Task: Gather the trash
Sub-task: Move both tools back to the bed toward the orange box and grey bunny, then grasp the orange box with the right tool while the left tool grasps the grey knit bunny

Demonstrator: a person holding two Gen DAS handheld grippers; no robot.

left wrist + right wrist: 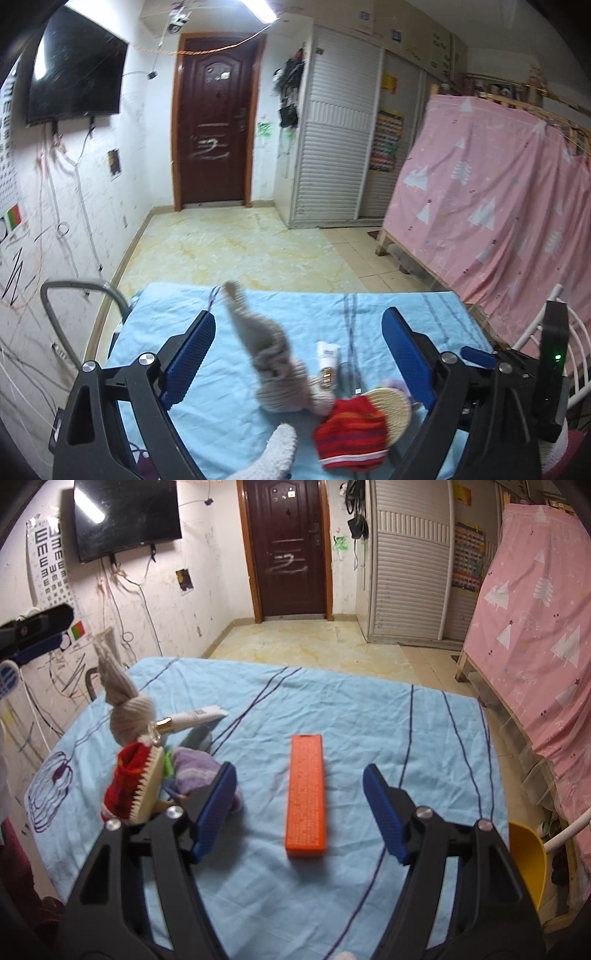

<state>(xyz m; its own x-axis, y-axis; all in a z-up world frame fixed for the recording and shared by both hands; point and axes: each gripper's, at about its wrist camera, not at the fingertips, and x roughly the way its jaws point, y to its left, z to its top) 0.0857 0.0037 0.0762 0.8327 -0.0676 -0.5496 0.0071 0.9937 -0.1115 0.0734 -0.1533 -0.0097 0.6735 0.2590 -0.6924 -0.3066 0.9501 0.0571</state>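
Observation:
A table under a light blue sheet [369, 716] holds a pile of small items. In the left wrist view my left gripper [299, 354] stands wide open over the pile. A beige knitted sock [273, 354] sticks up between its pads without touching them. Beside it lie a white cream tube [327, 360], a red knitted sock [351, 432], a round brush [391, 406] and a white fluffy sock [273, 454]. In the right wrist view my right gripper [301, 812] is open around an orange block [306, 797] that lies flat, with gaps on both sides. The pile [147, 760] sits to its left.
A purple striped sock [195, 771] lies by the right gripper's left finger. A yellow plastic container [528, 856] stands off the table's right edge. A pink curtained bed frame [498, 206] fills the right side. A grey chair back [74, 295] is at the table's left.

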